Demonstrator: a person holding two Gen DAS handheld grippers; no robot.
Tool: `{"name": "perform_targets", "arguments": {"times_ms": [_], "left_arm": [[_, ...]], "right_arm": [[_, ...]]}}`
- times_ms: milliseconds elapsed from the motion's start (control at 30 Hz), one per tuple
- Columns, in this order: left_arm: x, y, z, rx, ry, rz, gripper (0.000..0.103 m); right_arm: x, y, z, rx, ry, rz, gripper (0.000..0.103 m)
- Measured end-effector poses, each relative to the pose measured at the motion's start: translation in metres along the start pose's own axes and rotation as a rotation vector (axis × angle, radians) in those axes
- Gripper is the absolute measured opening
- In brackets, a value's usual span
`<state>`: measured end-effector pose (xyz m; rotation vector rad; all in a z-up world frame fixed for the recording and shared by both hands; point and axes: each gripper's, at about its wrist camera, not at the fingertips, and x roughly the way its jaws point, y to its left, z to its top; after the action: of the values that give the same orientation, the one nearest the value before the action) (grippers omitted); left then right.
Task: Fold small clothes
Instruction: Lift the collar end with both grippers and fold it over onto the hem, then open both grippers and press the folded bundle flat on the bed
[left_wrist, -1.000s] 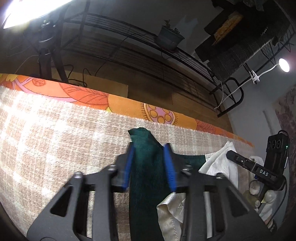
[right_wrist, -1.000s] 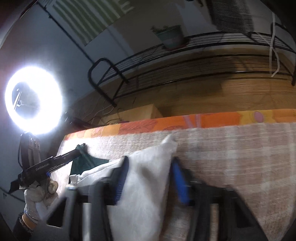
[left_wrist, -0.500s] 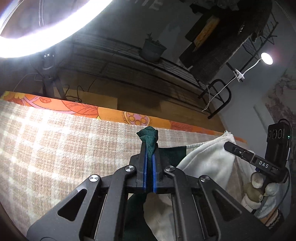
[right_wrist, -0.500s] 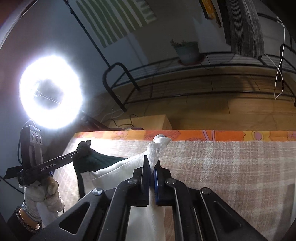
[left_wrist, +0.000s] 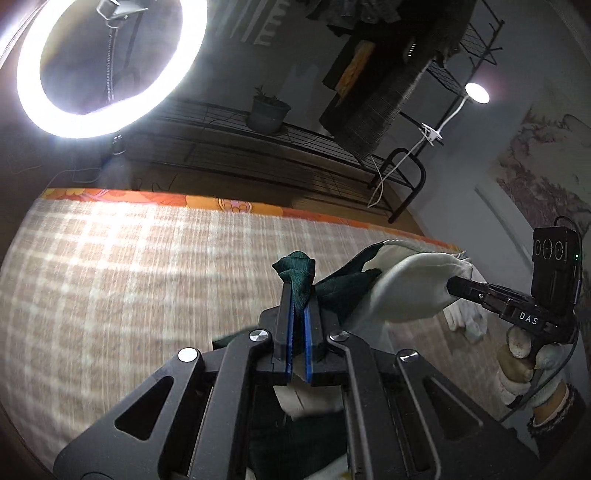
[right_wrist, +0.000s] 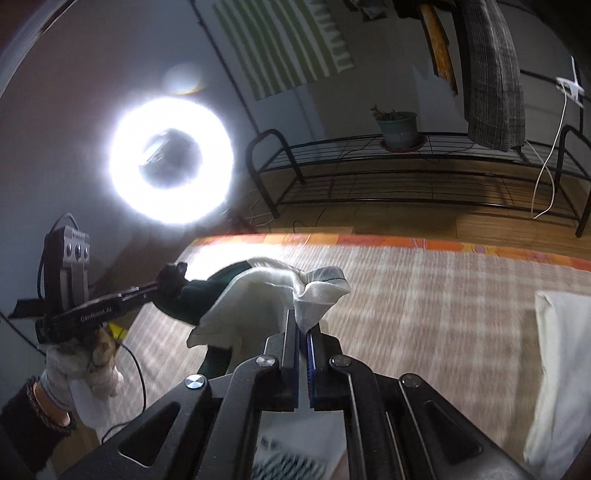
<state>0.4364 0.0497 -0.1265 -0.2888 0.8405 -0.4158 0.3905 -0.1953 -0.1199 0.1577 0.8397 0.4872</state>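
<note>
Since a second ago we have clamped both tools shut and raised the garment off the bed. Our left hand-held gripper (left_wrist: 298, 314) pinches a dark green corner of the small garment (left_wrist: 402, 291), and our right hand-held gripper (right_wrist: 303, 325) pinches a white gauzy corner of the same piece, so the cloth hangs slack between the two, above the checked blanket (left_wrist: 129, 280). We judge this to be the lift-and-spread step, before any fold has been made. Next we should draw the two corners apart until the edge runs taut, then lower the garment flat onto a bare part of the blanket, clear of the white cloth (right_wrist: 557, 373) lying at our right. Both grips must hold through that move.
</note>
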Motion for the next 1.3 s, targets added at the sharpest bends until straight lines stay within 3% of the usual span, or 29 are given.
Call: {"name": "perform_targets", "arguments": {"times_ms": [233,433,667,833,933,1100,1200,1300], "left_arm": [[-0.029,-0.006,-0.076,0.032,0.047,0.022,0.002],[-0.036,-0.006,-0.135,0.094,0.09,0.055,0.002],[-0.045,-0.007,-0.175,0.134,0.115,0.061,0.002],[-0.057,-0.003,-0.186,0.137,0.124,0.055,0.002],[-0.071,-0.002,-0.191,0.145,0.122,0.042,0.013],[-0.093,0.003,-0.203,0.129,0.112,0.014,0.039],[-0.097,0.013,-0.204,0.067,0.111,0.002,0.039],[-0.086,0.03,-0.2,-0.071,0.145,-0.03,0.039]], "right_arm": [[-0.034,0.025,-0.065,-0.032,0.035,-0.012,0.0],[-0.034,0.042,-0.126,-0.069,0.09,-0.049,0.0],[-0.045,0.049,-0.173,-0.16,0.103,-0.131,0.001],[-0.062,0.055,-0.192,-0.202,0.083,-0.143,0.014],[-0.074,0.059,-0.2,-0.225,0.069,-0.122,0.026],[-0.094,0.056,-0.214,-0.212,0.068,-0.075,0.031],[-0.101,0.045,-0.22,-0.134,0.067,-0.052,0.037],[-0.096,0.027,-0.218,-0.008,0.077,-0.031,0.038]]}}
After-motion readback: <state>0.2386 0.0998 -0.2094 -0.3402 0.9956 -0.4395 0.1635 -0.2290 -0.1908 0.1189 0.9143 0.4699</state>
